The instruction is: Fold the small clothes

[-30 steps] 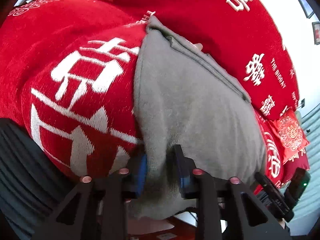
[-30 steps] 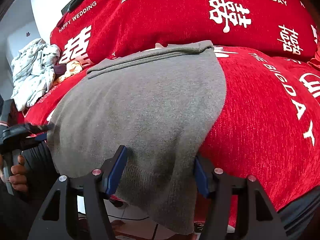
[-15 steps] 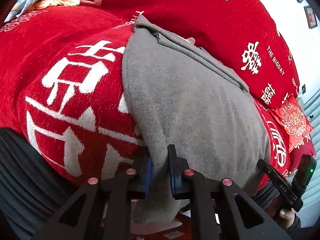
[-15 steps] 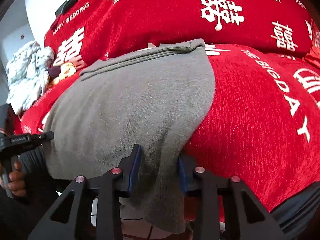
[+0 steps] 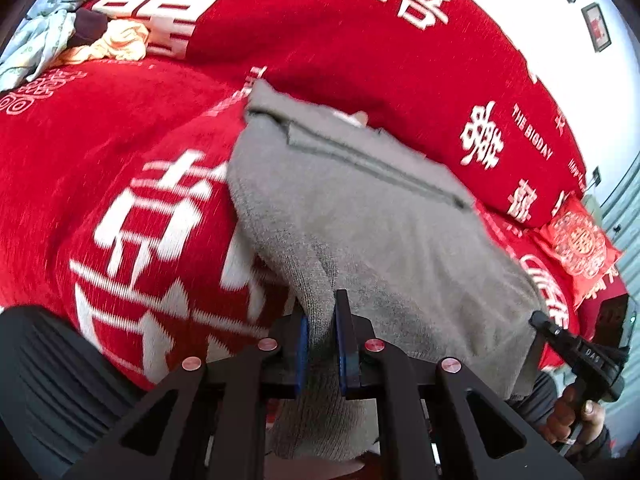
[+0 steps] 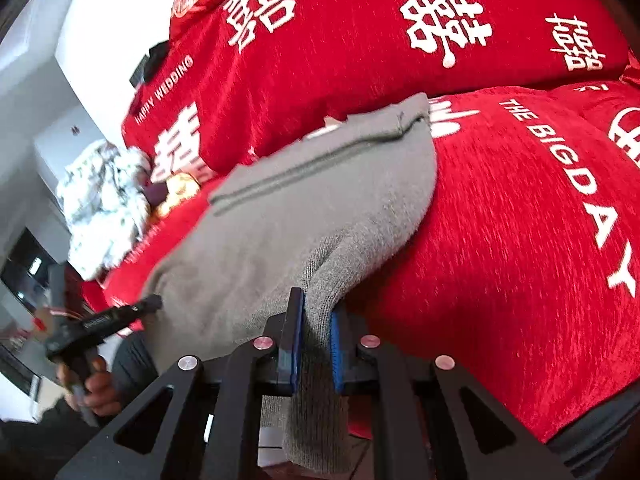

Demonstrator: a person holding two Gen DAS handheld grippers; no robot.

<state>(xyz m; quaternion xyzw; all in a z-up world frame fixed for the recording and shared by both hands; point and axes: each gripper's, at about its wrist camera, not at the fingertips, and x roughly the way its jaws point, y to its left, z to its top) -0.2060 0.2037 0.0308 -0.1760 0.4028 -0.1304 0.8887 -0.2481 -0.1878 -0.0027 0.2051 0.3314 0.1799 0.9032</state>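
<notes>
A grey knit garment lies spread over the red sofa seat, its hem hanging over the front edge. My left gripper is shut on the garment's near left edge, and the cloth bunches between the blue pads. My right gripper is shut on the near right edge of the same garment. The far folded edge lies against the back cushion. Each gripper shows in the other's view, the right one in the left wrist view and the left one in the right wrist view.
The red sofa cover with white characters lies under the garment. A pile of other clothes lies far left on the seat, also in the right wrist view. A small red cushion sits at the right.
Both grippers closed from open onto the garment's near edge and lifted it slightly. The cloth now bunches at both pinched corners.
</notes>
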